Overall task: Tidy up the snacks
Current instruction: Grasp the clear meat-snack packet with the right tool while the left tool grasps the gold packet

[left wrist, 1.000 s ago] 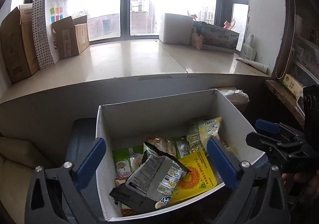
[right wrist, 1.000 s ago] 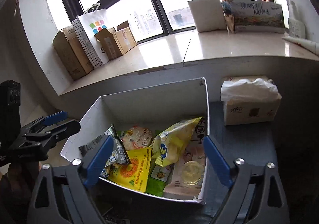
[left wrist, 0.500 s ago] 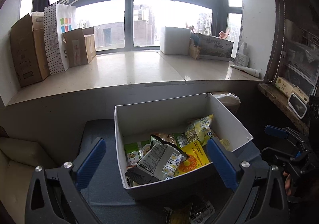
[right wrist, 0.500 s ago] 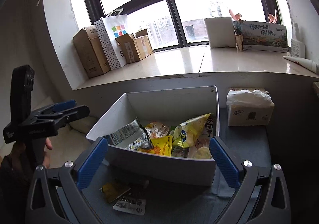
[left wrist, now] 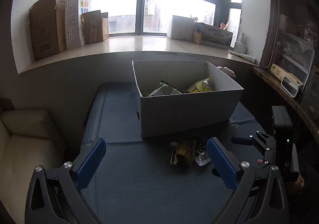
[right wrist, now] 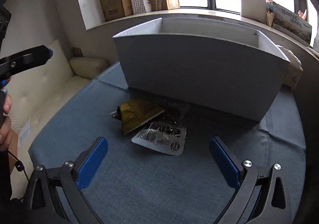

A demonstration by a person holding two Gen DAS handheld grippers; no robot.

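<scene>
A white cardboard box (left wrist: 187, 112) stands on the blue cloth surface (left wrist: 139, 184) and holds several snack packets (left wrist: 200, 87). Two loose packets lie in front of it: a yellow-brown one (right wrist: 137, 115) (left wrist: 184, 151) overlapping a clear and silver one with a barcode (right wrist: 161, 137) (left wrist: 202, 158). My left gripper (left wrist: 155, 164) is open and empty, low over the cloth to the left of the packets. My right gripper (right wrist: 158, 161) is open and empty, just short of the packets; it also shows in the left wrist view (left wrist: 259, 142).
A cream sofa (right wrist: 45, 86) lies left of the cloth. A tissue box (right wrist: 294, 70) stands behind the white box at the right. Cardboard boxes (left wrist: 47, 26) and a paper bag (left wrist: 77, 17) line the windowsill. A shelf (left wrist: 287, 88) with items is at the right.
Both grippers have pulled back from above the box and dropped low to the cloth. The loose packets in front of the box have come into view. Both stay open.
</scene>
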